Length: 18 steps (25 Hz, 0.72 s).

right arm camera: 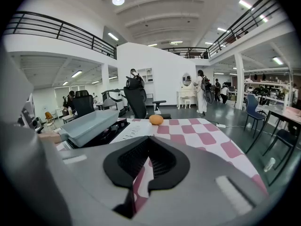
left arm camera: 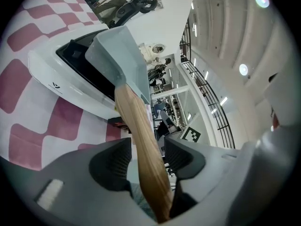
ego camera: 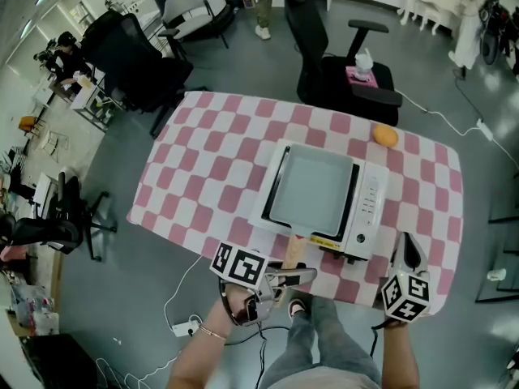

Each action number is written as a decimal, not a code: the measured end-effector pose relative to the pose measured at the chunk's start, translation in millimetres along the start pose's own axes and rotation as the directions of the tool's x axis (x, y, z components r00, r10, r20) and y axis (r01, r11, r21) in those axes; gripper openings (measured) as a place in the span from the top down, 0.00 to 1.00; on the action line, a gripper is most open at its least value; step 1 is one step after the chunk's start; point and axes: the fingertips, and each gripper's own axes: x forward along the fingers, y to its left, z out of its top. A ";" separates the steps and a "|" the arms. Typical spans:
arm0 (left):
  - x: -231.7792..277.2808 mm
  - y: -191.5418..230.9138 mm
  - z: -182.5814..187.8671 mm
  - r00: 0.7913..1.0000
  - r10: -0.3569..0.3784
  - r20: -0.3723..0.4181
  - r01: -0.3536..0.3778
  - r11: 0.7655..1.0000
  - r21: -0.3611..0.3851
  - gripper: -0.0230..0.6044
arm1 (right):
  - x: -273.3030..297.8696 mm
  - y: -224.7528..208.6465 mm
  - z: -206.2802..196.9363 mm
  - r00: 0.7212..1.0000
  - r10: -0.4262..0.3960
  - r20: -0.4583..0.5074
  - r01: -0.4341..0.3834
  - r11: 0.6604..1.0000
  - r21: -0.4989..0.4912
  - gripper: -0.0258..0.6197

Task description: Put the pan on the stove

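Plainly the pan (left arm camera: 120, 55) already sits on the stove (left arm camera: 61, 74), straight ahead of the left gripper (left arm camera: 146, 147), with its wooden handle (left arm camera: 136, 126) reaching back toward that gripper and passing between the jaws. Those jaws stand apart: the handle runs through the gap, but the black ribbed pads do not look pressed onto it, so I read it as released rather than clamped. The right gripper (right arm camera: 147, 147) hovers empty with its jaws together; from its side the pan lies ahead and to the left, and an orange (right arm camera: 155, 119) rests farther ahead on the worktop (right arm camera: 207, 138). The pan is a shallow, square-cornered tray in pale grey with a matt finish and flared walls. It looks like thin coated metal, so stiff and probably fairly light, though the load sits well forward of the handle and would tend to tip the nose down. The handle is smooth, rounded blond wood that widens toward its free end. It is the sensible place to take hold, gripped close to the pan body to limit the leverage, since polished wood may twist between the pads. The stove is a white casing around a glossy black glass top, hard and likely slick, so the pan could slide if nudged. A pink and white checked cloth covers the worktop.
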 end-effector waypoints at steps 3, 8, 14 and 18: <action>-4.6 1.0 1.4 1.000 0.004 0.014 -0.004 1.000 0.000 0.59 | -2.5 2.4 0.9 1.000 0.004 0.002 -0.004 1.000 0.003 0.95; -14.5 0.4 4.9 0.998 -0.014 0.054 0.015 1.000 -0.012 0.58 | -7.6 8.3 4.0 1.000 0.012 0.007 -0.012 1.000 0.000 0.95; -33.8 4.2 10.9 0.989 -0.034 0.143 0.042 0.998 -0.056 0.58 | -13.9 16.0 11.7 0.999 0.025 0.023 -0.025 1.000 -0.011 0.95; -55.6 3.5 14.0 0.975 -0.024 0.220 0.035 0.999 -0.042 0.58 | -19.2 20.2 17.8 0.999 0.032 0.034 -0.031 0.999 -0.018 0.95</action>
